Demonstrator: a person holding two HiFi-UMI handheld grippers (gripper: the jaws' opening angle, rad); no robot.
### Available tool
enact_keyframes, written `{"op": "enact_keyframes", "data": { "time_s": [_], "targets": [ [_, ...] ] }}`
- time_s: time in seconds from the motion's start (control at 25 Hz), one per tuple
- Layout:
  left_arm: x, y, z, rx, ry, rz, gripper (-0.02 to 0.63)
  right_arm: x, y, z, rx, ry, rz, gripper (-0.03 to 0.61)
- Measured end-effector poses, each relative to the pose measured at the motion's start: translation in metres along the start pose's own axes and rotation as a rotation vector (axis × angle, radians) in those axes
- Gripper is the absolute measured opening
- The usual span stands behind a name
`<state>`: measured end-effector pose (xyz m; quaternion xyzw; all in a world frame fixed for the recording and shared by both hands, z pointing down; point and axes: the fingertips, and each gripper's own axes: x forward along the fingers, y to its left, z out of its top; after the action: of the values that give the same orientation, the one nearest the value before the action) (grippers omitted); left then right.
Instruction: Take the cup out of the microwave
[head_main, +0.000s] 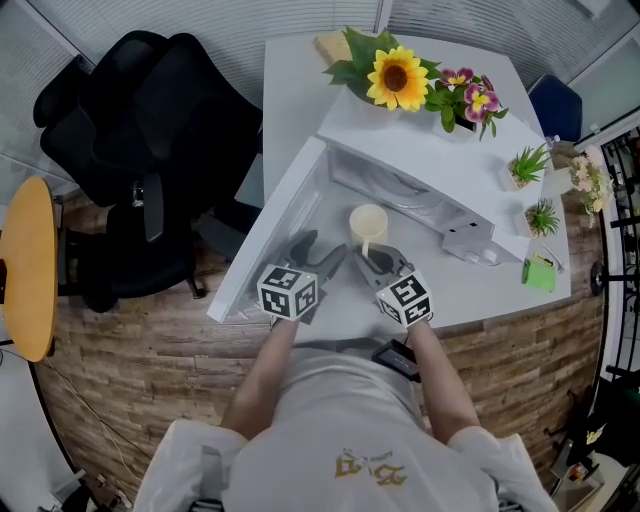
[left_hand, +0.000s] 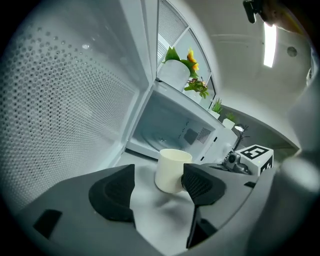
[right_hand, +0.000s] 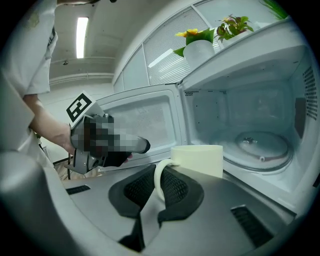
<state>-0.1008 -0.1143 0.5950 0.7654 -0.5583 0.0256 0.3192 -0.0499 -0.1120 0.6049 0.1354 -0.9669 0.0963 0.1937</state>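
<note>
Looking steeply down past a person's forearms onto a white table (head_main: 290, 90).

At far left, the edge of a round wooden tabletop (head_main: 25, 265), then a black office chair (head_main: 150, 140) beside it.

Next, swung wide open to the left, the door (head_main: 270, 235) of a white microwave (head_main: 430, 150).

Just in front of that door, the left gripper (head_main: 320, 256), with a marker cube at its back. Jaws spread well apart, gripping nothing, with only bare table between the black pads.

Ahead of those jaws and slightly right, the cream cup (head_main: 368, 222). Upright, outside the microwave, just before the open cavity. Impossible to tell whether standing on the table or lifted slightly off it.

Immediately right, the right gripper (head_main: 378, 262), also carrying a marker cube. Jaws nearly together, pinching the cup's thin loop handle (right_hand: 159, 180) between the pads, with the cup body just beyond the tips.

Behind the cup, inside the cavity, a glass turntable (right_hand: 262, 145).

On top of the microwave, a sunflower (head_main: 397, 78) and pink flowers (head_main: 470, 100).

Further right on the table, small potted plants (head_main: 527, 165) and a small green object (head_main: 540, 272) near the edge.
</note>
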Motion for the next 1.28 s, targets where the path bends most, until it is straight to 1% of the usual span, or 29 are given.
{"op": "enact_keyframes", "data": {
  "time_s": [0.12,0.24,0.6,0.84,1.0,1.16,1.24,1.28],
  "targets": [
    [0.000,0.001,0.000,-0.003,0.001,0.002,0.305,0.001,0.003,-0.005,0.026,-0.006,0.039,0.040],
    [0.001,0.001,-0.001,-0.007,0.002,0.000,0.305,0.001,0.004,-0.009,0.028,-0.012,0.063,0.038],
    [0.003,0.000,-0.006,-0.002,0.018,-0.012,0.305,-0.001,-0.003,-0.025,0.002,0.017,0.035,0.035],
    [0.001,-0.006,-0.012,0.003,0.036,-0.034,0.304,-0.005,-0.004,-0.038,-0.085,0.040,-0.021,0.035],
    [0.000,-0.008,-0.022,0.003,0.060,-0.042,0.304,-0.007,-0.004,-0.038,-0.100,0.021,-0.050,0.041],
    [-0.002,-0.007,-0.030,-0.002,0.074,-0.044,0.304,-0.006,-0.003,-0.037,-0.111,0.005,-0.046,0.048],
    [-0.001,-0.008,-0.033,0.004,0.081,-0.046,0.304,-0.005,0.000,-0.040,-0.152,0.027,-0.041,0.062],
    [-0.001,-0.009,-0.033,0.008,0.085,-0.048,0.304,-0.005,0.001,-0.045,-0.193,0.057,-0.041,0.083]
  ]
}}
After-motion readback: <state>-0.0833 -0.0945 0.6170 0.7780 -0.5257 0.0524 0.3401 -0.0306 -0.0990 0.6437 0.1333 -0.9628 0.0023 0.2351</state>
